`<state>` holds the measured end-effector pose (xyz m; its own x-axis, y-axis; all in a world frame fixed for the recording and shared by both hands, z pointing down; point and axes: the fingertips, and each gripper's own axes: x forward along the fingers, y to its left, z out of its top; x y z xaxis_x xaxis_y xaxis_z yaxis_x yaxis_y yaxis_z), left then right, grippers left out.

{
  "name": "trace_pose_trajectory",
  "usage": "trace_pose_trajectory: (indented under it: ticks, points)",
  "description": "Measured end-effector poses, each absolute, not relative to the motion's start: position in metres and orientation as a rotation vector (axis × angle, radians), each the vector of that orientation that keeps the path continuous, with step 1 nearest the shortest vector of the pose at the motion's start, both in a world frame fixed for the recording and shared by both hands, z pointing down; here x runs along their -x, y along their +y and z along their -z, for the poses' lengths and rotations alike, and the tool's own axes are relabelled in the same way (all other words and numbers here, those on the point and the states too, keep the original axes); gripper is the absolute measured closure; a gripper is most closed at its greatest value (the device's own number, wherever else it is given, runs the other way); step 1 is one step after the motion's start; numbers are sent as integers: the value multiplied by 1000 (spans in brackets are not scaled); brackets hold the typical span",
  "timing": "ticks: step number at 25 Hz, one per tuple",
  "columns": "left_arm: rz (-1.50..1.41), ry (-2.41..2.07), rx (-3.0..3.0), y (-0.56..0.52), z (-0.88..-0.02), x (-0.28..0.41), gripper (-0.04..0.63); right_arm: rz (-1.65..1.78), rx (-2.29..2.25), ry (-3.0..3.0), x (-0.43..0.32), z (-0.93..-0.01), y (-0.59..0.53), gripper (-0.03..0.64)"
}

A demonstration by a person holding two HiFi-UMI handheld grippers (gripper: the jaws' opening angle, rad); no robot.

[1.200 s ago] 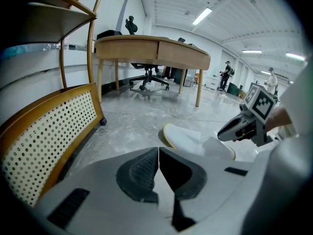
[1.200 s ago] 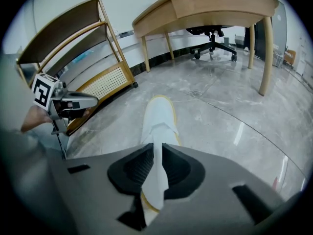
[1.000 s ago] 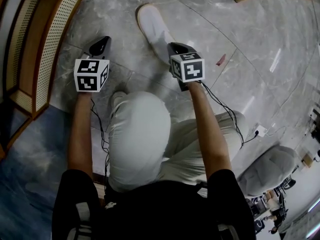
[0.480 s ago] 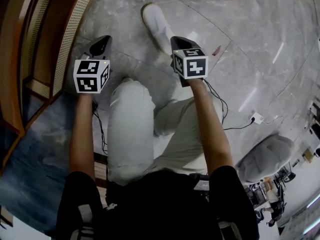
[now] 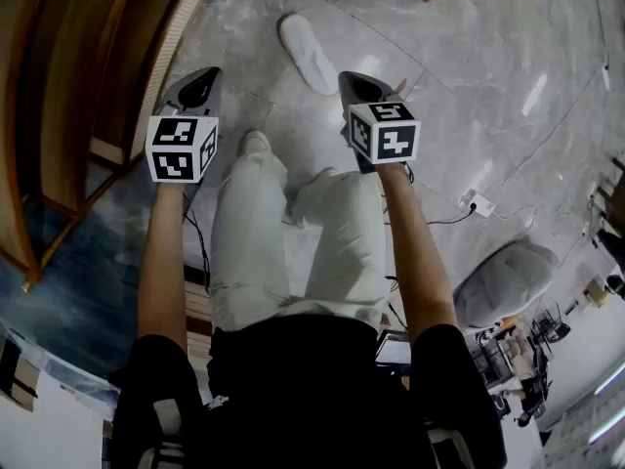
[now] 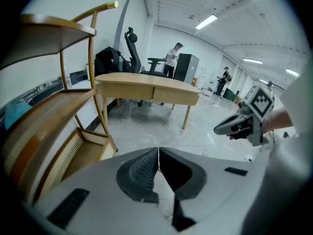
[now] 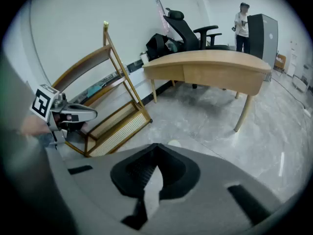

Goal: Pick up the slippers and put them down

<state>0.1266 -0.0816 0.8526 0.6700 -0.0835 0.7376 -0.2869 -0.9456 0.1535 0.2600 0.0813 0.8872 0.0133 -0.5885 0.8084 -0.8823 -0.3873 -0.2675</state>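
One white slipper (image 5: pixel 306 54) lies alone on the grey marble floor, ahead of and between my two grippers. It shows as a small pale patch (image 7: pixel 174 143) just past the jaw tips in the right gripper view. My left gripper (image 5: pixel 200 84) hangs high over the floor beside the wooden rack; its jaws (image 6: pixel 158 150) meet at the tips with nothing between them. My right gripper (image 5: pixel 363 88) is held at the same height, its jaws (image 7: pixel 156 145) shut and empty. No second slipper is visible.
A wooden rack with cane panels (image 5: pixel 88 86) stands at the left. A curved wooden desk (image 6: pixel 151 87) and an office chair (image 7: pixel 188 28) are further back. A cable and power strip (image 5: pixel 476 203) and a grey beanbag (image 5: pixel 508 281) lie at the right. People stand in the far background.
Both grippers have risen well above the floor together as the person straightened up. The slipper stays on the floor and looks smaller and farther off.
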Motion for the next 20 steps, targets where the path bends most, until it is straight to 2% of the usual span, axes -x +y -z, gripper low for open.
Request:
trace_pose_trajectory:
  ticks: [20]
  points:
    - [-1037, -301, -2640, -89, -544, -132, 588, -1177, -2048, -1617, -252, -562, 50, 618]
